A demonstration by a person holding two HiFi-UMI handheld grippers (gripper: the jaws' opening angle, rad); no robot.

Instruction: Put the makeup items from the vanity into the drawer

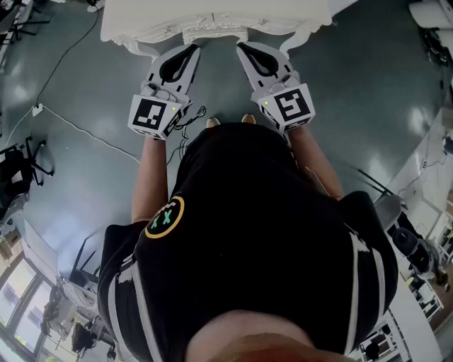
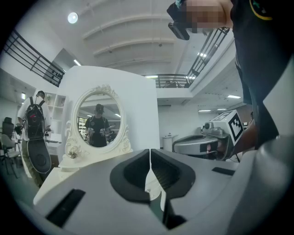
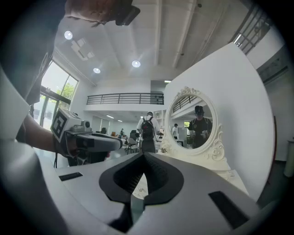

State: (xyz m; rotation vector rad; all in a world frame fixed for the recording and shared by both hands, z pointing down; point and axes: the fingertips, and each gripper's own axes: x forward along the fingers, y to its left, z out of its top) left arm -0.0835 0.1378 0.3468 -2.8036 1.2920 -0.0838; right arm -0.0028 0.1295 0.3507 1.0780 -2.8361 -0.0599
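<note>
The white vanity stands at the top of the head view, its carved front edge facing me. Its oval mirror in an ornate white frame shows in both gripper views, mirror reflecting a person who holds two grippers. My left gripper and right gripper hover side by side just before the vanity's front edge. Both are shut with nothing between their jaws, seen at left gripper and right gripper. I cannot make out any makeup items in these views.
A grey floor with white cables surrounds the vanity. A person with a backpack stands beyond the vanity, with chairs and desks further back. An office chair stands at the left.
</note>
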